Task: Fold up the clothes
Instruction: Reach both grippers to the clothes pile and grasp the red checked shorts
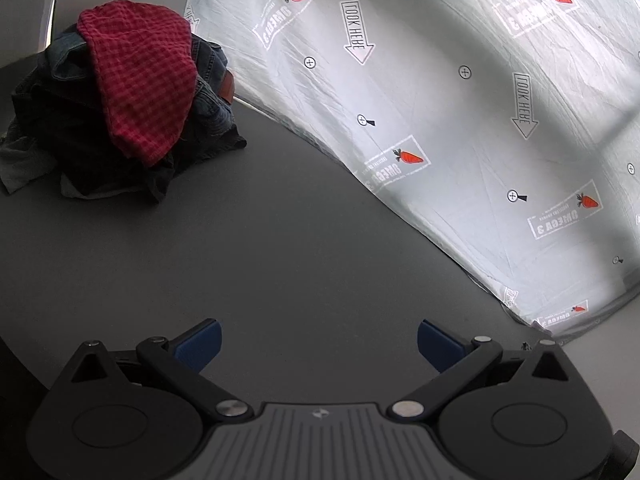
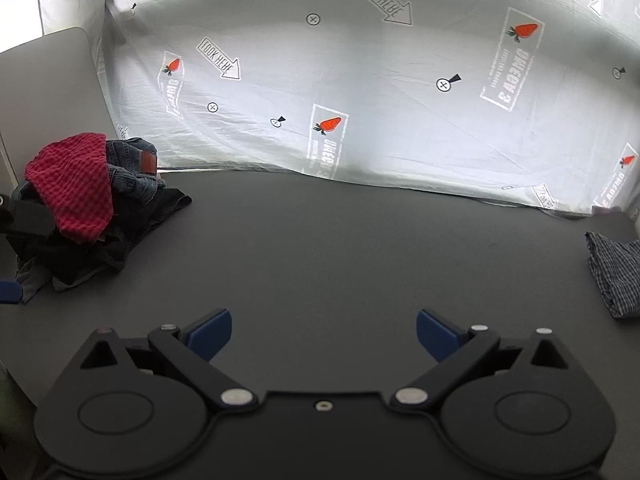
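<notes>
Red checked cloth (image 1: 140, 80) atop denim pile (image 1: 208, 92), upper left of frame, on grey tabletop (image 1: 280, 240). Soft, light, limp; best pinched at hem/corner. Left gripper (image 1: 319, 344) & right gripper (image 2: 324, 334): jaws spread, nothing held.

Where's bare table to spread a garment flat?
The broad middle of the grey table is bare, bordered by the clothes pile on the left, the printed sheet behind, and the checked shirt at the right edge. The pile's corner is crowded.
</notes>
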`<action>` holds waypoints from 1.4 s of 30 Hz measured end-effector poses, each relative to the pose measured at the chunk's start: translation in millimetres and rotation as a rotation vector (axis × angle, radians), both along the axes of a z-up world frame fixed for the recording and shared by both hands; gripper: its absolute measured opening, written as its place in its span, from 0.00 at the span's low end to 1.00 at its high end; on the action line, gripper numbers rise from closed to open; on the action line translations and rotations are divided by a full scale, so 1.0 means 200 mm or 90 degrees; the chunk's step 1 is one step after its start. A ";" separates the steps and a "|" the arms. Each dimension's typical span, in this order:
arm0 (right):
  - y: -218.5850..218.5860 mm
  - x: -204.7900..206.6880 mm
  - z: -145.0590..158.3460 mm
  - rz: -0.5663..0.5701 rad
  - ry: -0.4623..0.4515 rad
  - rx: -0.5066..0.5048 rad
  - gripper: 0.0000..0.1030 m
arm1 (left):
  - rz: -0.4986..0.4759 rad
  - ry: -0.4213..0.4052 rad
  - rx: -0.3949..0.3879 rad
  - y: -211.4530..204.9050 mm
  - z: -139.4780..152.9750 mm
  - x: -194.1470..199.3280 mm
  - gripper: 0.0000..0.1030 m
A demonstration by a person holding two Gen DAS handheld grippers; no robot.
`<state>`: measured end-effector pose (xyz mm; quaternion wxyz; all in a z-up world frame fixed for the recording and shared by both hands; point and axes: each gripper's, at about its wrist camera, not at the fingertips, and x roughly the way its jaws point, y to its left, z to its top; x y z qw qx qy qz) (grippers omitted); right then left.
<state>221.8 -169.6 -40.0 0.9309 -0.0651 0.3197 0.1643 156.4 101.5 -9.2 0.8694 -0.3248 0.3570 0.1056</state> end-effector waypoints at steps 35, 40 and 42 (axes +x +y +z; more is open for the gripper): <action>2.62 0.39 -0.18 0.476 -0.239 -0.173 0.02 | 0.260 0.042 0.118 1.94 -0.14 0.43 1.00; 2.24 0.43 -0.05 0.354 -0.303 -0.170 0.01 | 0.240 0.022 0.124 1.74 -0.08 0.45 1.00; 2.01 0.45 0.01 0.288 -0.311 -0.170 0.01 | 0.224 0.016 0.134 1.62 -0.06 0.46 1.00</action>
